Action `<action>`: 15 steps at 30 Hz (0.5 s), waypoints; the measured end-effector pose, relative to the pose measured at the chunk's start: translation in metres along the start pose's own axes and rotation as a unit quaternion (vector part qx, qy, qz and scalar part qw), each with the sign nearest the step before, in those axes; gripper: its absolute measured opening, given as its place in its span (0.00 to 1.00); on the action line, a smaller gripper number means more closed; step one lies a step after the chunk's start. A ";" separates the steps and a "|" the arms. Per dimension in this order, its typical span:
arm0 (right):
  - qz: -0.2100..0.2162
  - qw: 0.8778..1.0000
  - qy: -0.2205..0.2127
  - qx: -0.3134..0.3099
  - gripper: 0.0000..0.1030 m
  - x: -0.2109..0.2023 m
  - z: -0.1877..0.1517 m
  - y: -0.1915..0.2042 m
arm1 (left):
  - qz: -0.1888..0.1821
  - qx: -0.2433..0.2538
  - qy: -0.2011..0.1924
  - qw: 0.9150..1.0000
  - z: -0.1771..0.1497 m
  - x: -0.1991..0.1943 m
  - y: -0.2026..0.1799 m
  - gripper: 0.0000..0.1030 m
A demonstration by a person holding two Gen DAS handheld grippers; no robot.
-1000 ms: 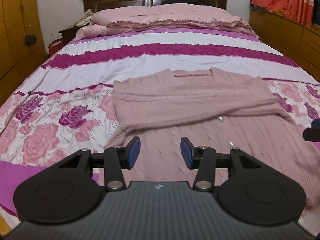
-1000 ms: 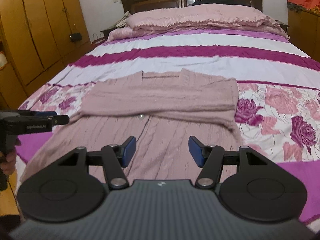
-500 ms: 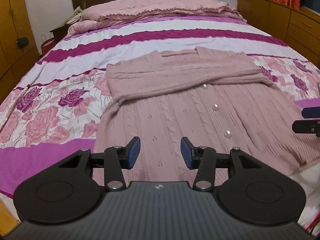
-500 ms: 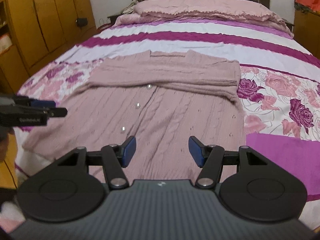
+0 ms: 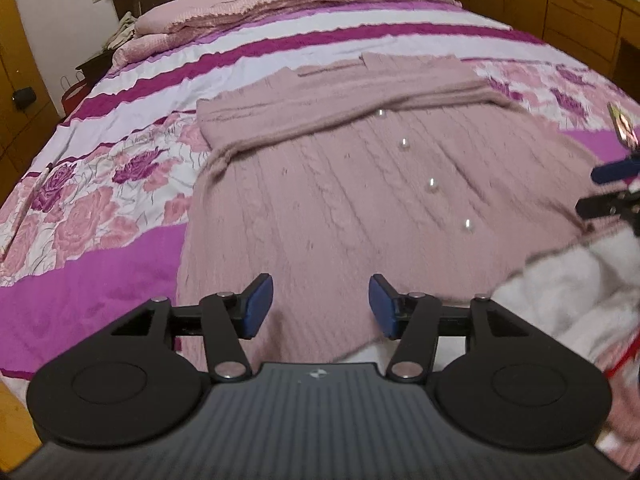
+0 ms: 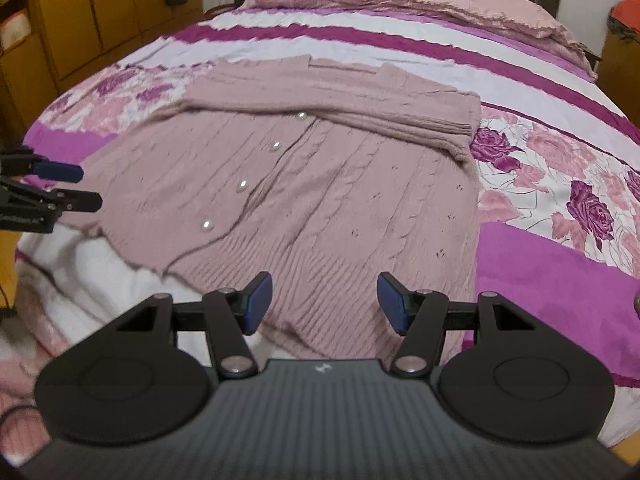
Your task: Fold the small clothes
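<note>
Since the earlier frame both grippers have been brought nearer the cardigan (image 6: 320,184), spread on the bed (image 6: 560,280), sleeves folded across. Left gripper (image 5: 321,306) jaws opening, empty; right gripper (image 6: 325,303) jaws part-open, empty. Hem grasp judged next.

Handheld claws: black frame, blue pads

Each claw, left (image 5: 321,306) and right (image 6: 325,304), has a ribbed grey body, black linkage arms with silver pivot screws, round black side discs, blue fingertips (image 6: 258,300), and a small white centre mark.
</note>
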State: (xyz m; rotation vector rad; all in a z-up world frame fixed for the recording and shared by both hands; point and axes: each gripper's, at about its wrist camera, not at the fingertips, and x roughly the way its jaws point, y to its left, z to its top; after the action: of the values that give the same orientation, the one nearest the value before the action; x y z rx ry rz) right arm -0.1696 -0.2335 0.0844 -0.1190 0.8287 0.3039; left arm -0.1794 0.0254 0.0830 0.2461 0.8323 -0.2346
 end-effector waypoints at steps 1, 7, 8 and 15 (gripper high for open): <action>0.002 1.000 0.004 -0.009 0.58 -0.001 -0.001 0.001 | 0.002 0.003 0.004 1.000 -0.003 -0.001 0.000 0.60; 0.004 0.997 0.035 -0.073 0.58 -0.005 -0.006 0.010 | -0.009 0.023 0.016 1.000 -0.019 -0.007 -0.003 0.61; 0.007 0.996 0.040 -0.078 0.58 -0.004 -0.008 0.011 | -0.014 0.032 0.019 0.999 -0.021 -0.006 -0.006 0.62; -0.011 0.993 0.049 -0.111 0.58 0.008 -0.019 0.021 | 0.020 0.085 0.024 0.996 -0.027 0.012 -0.022 0.69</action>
State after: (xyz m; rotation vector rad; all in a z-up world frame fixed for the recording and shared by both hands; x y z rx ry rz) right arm -0.1840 -0.2158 0.0661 -0.3535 0.8884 0.3710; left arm -0.1968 0.0114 0.0536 0.4282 0.8547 -0.2631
